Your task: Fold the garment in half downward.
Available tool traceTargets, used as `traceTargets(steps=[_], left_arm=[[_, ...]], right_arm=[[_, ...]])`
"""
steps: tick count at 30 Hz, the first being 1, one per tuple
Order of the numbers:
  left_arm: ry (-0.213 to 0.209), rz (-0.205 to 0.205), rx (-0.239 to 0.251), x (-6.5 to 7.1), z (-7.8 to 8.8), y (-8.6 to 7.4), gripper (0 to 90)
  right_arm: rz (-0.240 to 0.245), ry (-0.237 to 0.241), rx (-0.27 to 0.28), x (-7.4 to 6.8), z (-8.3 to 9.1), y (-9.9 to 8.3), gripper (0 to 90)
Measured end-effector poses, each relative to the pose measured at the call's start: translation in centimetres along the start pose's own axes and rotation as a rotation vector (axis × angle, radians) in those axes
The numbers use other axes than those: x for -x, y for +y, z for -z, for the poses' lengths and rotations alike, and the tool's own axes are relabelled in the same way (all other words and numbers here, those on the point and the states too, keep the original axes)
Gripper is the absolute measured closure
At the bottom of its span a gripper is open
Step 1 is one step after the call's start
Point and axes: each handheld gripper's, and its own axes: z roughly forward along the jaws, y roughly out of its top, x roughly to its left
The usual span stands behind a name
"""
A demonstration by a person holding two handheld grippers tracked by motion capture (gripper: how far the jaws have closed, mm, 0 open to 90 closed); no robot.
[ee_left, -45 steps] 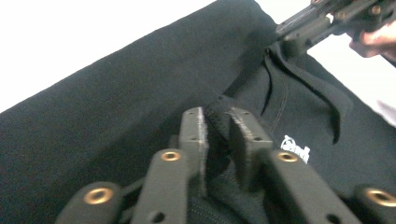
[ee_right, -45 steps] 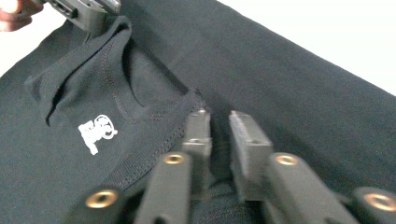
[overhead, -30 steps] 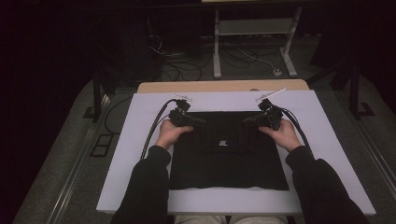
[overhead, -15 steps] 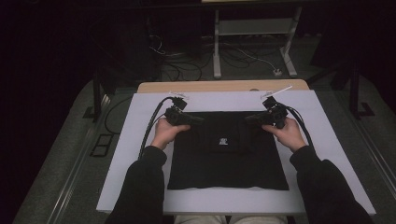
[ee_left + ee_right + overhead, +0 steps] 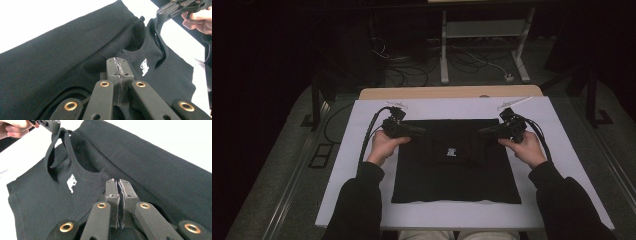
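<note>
A black sleeveless top (image 5: 452, 175) with a small white logo (image 5: 451, 151) lies flat on the white tabletop (image 5: 562, 150). My left gripper (image 5: 422, 132) is shut on the top's left shoulder strap and holds it a little off the table. In the right gripper view that strap (image 5: 51, 152) loops up to the left gripper (image 5: 53, 126). My right gripper (image 5: 482, 133) is shut on the other strap, which rises to it (image 5: 162, 12) in the left gripper view. Each gripper's own view has its jaws pressed together, left (image 5: 120, 61) and right (image 5: 117, 181), above the black cloth.
A wooden board edge (image 5: 452, 92) borders the far side of the table. Beyond it on the dark floor are cables (image 5: 472, 60) and a white metal stand (image 5: 482, 30). Bare white surface runs left, right and in front of the top.
Both hands have drifted a little apart and upward, drawing the two straps outward. The lower part of the top has stayed flat in place.
</note>
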Motion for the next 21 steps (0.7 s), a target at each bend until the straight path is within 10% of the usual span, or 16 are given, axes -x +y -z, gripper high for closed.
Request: traceTargets(steps=[21], left_arm=[[-0.017,-0.018,0.003,1.8,0.8,-1.8,88.8]], right_arm=[[0.003,0.025,-0.013,-1.4,1.0,-2.4,85.1]])
